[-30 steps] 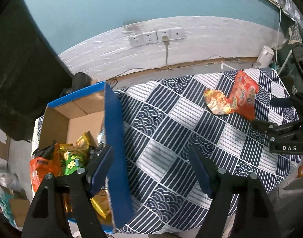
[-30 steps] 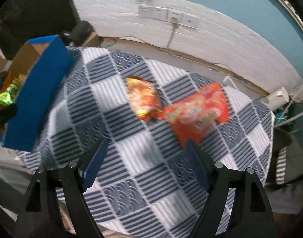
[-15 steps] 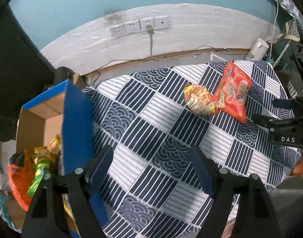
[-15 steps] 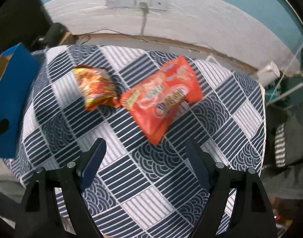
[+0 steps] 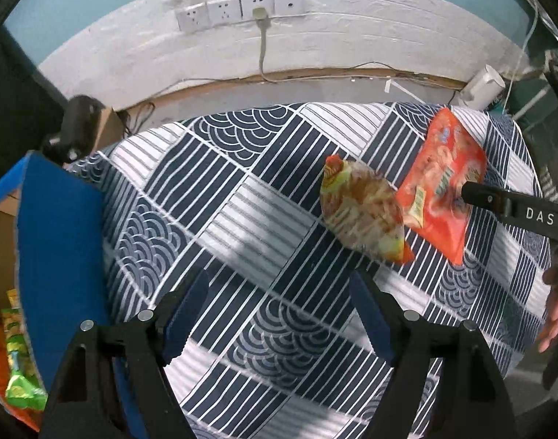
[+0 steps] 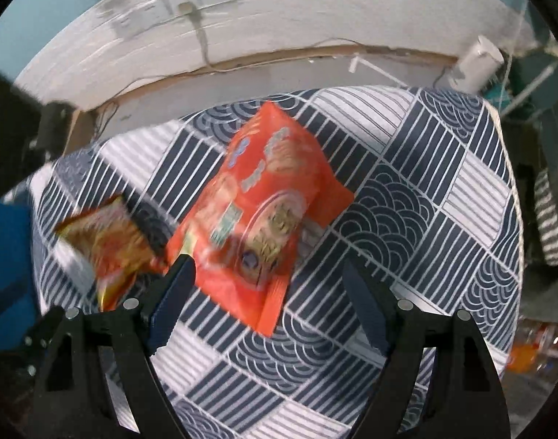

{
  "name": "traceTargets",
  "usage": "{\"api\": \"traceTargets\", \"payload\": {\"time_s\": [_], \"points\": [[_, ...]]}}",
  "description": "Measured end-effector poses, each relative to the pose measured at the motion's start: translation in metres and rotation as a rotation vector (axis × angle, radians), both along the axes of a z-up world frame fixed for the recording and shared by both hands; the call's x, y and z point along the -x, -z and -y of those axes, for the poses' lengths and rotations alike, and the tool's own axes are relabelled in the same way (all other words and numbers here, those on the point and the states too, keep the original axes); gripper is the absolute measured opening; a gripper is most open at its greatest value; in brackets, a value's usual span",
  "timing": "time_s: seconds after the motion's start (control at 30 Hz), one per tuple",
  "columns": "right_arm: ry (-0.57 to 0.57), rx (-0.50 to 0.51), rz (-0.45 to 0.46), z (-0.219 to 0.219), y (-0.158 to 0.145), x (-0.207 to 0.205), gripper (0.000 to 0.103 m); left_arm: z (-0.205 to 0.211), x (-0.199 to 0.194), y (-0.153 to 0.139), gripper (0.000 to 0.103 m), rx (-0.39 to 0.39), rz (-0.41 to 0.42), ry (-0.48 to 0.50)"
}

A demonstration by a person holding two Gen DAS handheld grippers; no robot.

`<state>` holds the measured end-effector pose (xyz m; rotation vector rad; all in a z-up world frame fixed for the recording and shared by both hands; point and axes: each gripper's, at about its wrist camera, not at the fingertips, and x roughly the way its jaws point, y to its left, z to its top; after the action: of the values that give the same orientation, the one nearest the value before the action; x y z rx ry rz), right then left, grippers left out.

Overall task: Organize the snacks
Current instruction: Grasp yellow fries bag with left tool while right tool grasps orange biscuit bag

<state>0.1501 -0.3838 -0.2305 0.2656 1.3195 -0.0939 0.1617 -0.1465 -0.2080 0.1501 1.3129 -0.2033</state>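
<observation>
We hold our left gripper (image 5: 279, 314) and right gripper (image 6: 268, 292) spread, gripping nothing. The blurred orange packet (image 6: 264, 205) and yellow packet (image 5: 363, 216) lie touching near the tablecloth's (image 5: 242, 197) far right edge; the blue box (image 5: 59, 248) is cropped at left.

We are holding the left gripper (image 5: 279, 314) with its blue-padded jaws spread wide above the navy-and-white patterned tablecloth (image 5: 242, 201). A yellow-and-red crinkled snack bag (image 5: 363, 216) is lying just ahead to the right, touching a larger orange-red snack packet (image 5: 443, 179). The black right gripper (image 5: 513, 208) is reaching over that packet. At the left edge a blue cardboard box (image 5: 59, 248) is holding green snack packs (image 5: 19, 366).
</observation>
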Motion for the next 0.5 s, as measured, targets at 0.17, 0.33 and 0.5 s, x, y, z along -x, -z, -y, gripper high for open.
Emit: {"api": "traceTargets", "payload": {"time_s": [0.17, 0.33, 0.5], "points": [[0.056, -0.028, -0.009, 0.006, 0.014, -0.015, 0.081, 0.0, -0.016, 0.01, 0.081, 0.056, -0.03, -0.035], [0.061, -0.033, -0.031, 0.006, 0.032, -0.024, 0.081, 0.0, -0.025, 0.018, 0.081, 0.102, -0.061, -0.07], [-0.022, -0.015, -0.035, 0.002, 0.035, -0.024, 0.081, 0.005, -0.034, 0.022, 0.081, 0.121, -0.076, -0.087]]}}
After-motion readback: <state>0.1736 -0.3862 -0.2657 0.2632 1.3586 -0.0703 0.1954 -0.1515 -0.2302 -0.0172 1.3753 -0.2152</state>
